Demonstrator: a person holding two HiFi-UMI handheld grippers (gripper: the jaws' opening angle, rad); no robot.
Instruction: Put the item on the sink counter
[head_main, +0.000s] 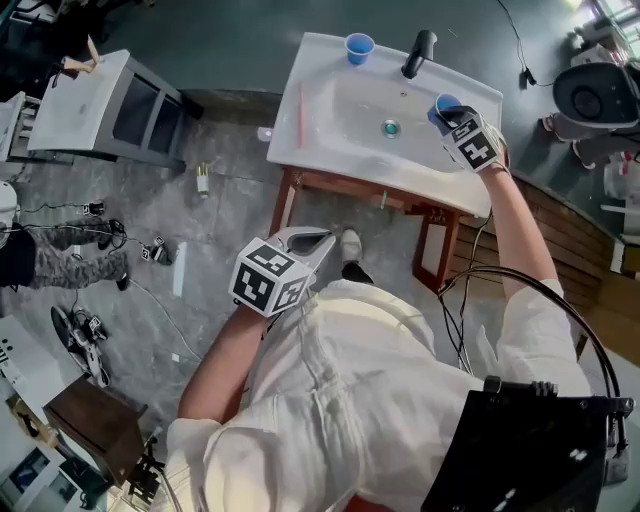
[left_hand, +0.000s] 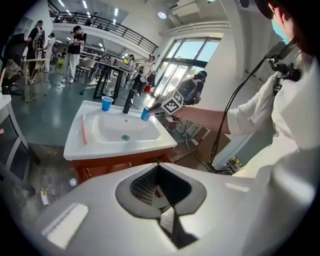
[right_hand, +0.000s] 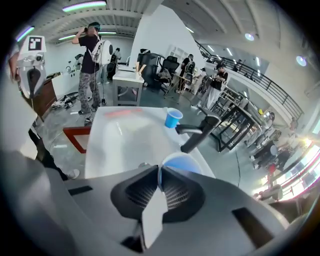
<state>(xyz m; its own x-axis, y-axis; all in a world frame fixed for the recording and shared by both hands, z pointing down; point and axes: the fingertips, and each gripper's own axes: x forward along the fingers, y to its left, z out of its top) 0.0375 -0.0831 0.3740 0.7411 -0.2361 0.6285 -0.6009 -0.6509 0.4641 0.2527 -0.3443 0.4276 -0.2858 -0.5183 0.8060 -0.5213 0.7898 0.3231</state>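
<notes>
Blue cup (right_hand: 183, 163): rim pinched between right gripper (right_hand: 159, 173) fingers, over right rim of table (head_main: 330, 160), just beside faucet (head_main: 418, 52). Left gripper (head_main: 323, 239): fingers pressed together, empty, well apart from table.

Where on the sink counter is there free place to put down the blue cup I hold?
Bare: the front rim, between basin and wooden frame, and the right rim nearer than the right tongs, which pinch the cup. Crowded: the back ledge, with a second cup and the faucet; a pink stick lies along the left rim.
</notes>
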